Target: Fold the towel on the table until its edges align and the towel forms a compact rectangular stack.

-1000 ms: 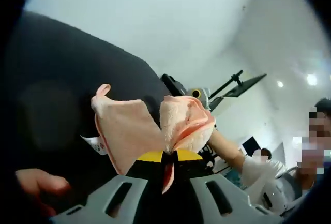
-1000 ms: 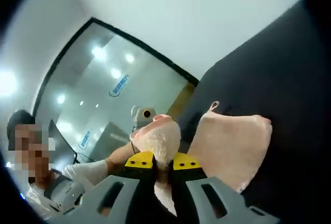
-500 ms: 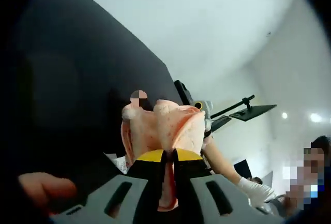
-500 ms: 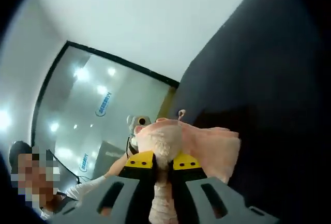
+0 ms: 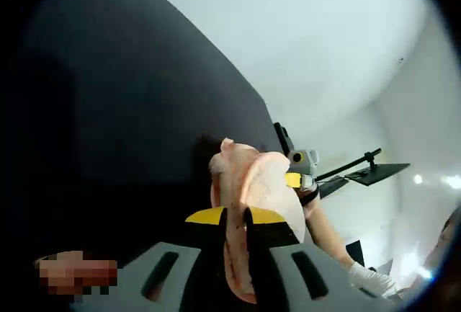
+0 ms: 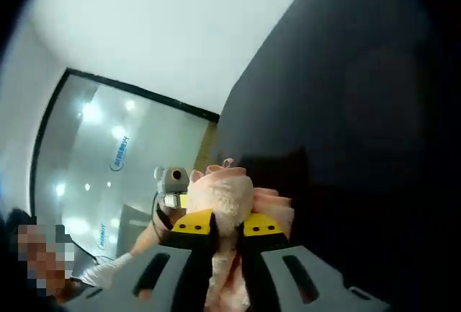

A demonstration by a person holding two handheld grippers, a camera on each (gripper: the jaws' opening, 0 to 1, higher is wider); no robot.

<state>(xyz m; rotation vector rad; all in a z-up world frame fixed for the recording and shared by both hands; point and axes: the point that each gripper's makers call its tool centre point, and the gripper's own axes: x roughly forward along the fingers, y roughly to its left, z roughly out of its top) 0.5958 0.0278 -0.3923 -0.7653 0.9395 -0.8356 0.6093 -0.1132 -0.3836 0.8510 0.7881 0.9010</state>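
Note:
A pink towel (image 5: 252, 189) bunches up between the jaws of my left gripper (image 5: 235, 218), which is shut on it, over the black table (image 5: 130, 110). The other gripper (image 5: 301, 170) shows just past the towel, held by a person's gloved hand. In the right gripper view the same pink towel (image 6: 223, 193) is pinched in my right gripper (image 6: 225, 224), which is shut on it, beside the black table (image 6: 360, 110). The left gripper (image 6: 171, 186) shows behind the towel. Most of the towel hangs hidden behind the bunched part.
A white wall (image 5: 302, 31) rises beyond the table. A dark stand with a flat panel (image 5: 374, 171) is at the right. A glass partition (image 6: 108, 153) with ceiling light reflections stands at the left. A person (image 6: 43, 261) is at the lower left.
Both views have tilted further toward the table. The hanging spread of the towel has drawn in to a narrow bunch at the jaws. Both grippers stay shut on it.

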